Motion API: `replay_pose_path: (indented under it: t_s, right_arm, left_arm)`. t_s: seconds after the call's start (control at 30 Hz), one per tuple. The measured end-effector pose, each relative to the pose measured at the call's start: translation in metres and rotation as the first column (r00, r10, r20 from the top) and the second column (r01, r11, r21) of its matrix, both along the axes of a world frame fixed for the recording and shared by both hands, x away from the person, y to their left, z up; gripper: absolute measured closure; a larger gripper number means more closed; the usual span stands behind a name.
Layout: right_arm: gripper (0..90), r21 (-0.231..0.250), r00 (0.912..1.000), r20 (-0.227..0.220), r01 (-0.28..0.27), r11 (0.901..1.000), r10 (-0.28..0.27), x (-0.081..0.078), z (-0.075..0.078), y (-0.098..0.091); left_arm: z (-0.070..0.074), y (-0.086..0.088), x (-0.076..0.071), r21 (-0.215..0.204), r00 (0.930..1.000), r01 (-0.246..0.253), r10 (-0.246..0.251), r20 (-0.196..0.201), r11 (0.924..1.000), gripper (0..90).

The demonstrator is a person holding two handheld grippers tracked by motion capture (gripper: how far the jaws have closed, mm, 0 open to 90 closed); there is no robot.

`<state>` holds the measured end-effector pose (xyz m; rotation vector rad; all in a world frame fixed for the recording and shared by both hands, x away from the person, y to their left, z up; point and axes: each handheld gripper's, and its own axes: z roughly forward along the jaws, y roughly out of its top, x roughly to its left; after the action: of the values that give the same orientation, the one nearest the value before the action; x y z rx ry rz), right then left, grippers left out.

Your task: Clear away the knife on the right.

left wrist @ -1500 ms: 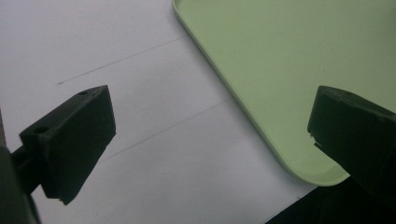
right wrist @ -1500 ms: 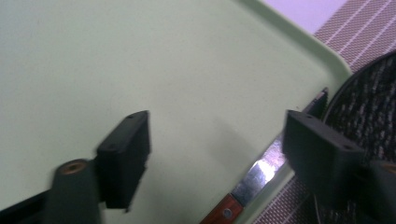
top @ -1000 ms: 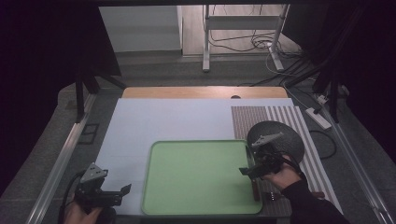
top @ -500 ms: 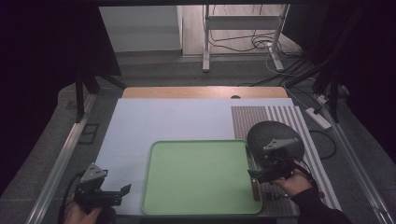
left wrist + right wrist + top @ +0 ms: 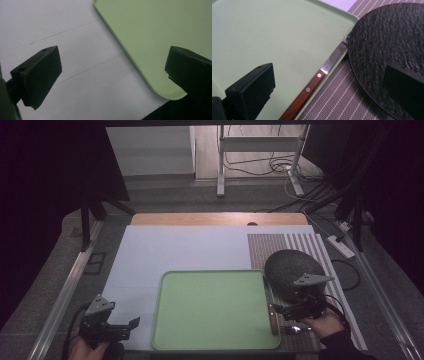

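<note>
A light green tray (image 5: 215,310) lies on a white mat (image 5: 175,250). A knife (image 5: 270,306) with a reddish wooden handle rests along the tray's right rim, blade pointing away from me. In the right gripper view the knife (image 5: 308,88) lies between tray (image 5: 274,32) and a black round plate (image 5: 387,37). My right gripper (image 5: 282,312) hovers just right of the knife handle, open, with nothing held (image 5: 327,82). My left gripper (image 5: 127,326) is open near the table's front left, over the mat beside the tray's corner (image 5: 155,32), with its jaws (image 5: 112,75) wide apart.
The black plate (image 5: 292,270) sits on a brown striped placemat (image 5: 270,247) right of the tray. A small shiny metal item (image 5: 292,329) lies near the person's right hand. Cables and a stand's legs are on the floor beyond the table.
My right gripper has drawn away to the right, off the tray's edge, and the knife now lies uncovered along the rim. The left gripper has stayed put.
</note>
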<state>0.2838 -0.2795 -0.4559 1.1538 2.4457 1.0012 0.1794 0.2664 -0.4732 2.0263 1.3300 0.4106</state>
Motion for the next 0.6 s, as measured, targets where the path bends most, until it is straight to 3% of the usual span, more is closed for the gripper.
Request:
replay_pose_path:
  t_s: [0.33,0.6]
  right_arm:
    - [0.0,0.009,0.9988,0.029,0.038,0.9992,-0.038,-0.013,0.003,-0.013]
    - [0.0,0.042,0.9941,0.051,0.094,0.9947,-0.096,-0.027,0.007,-0.033]
  left_arm:
    - [0.0,0.0,0.0,-0.004,1.0,-0.002,0.002,-0.002,1.0,1.5]
    - [0.0,0.001,0.0,-0.008,1.0,-0.003,0.003,-0.001,1.0,1.1]
